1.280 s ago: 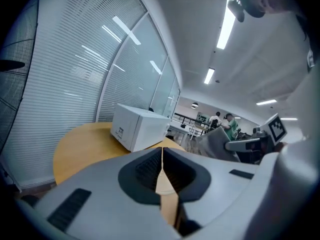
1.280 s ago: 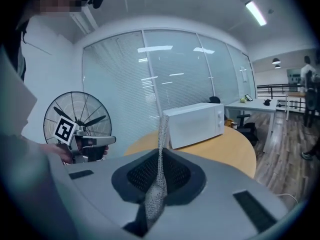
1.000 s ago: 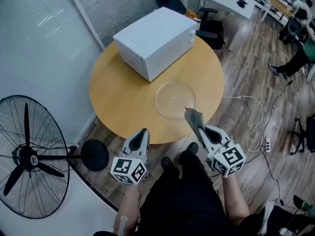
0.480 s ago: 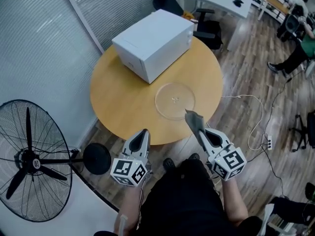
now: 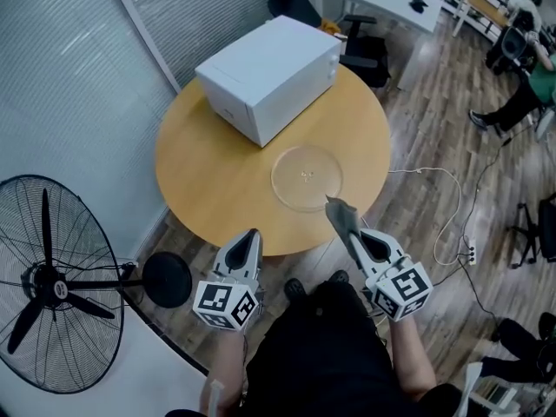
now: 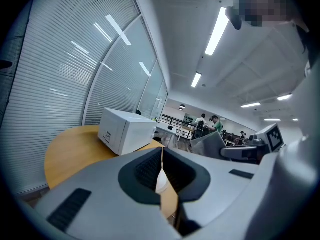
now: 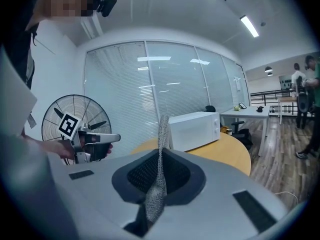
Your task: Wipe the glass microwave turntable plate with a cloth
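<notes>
My right gripper (image 5: 334, 203) grasps the cloth (image 7: 159, 149), whose mesh I see only in that gripper's view; the left gripper (image 5: 253, 234) is clenched, empty.

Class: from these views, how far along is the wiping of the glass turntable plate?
Done: the glass plate lies out on the round table near the microwave, and the right gripper is shut on the cloth. In hand: the cloth's tip points at the plate's near rim; contact cannot be told. The left gripper is shut and empty, off the table. Left: the wiping itself.
</notes>
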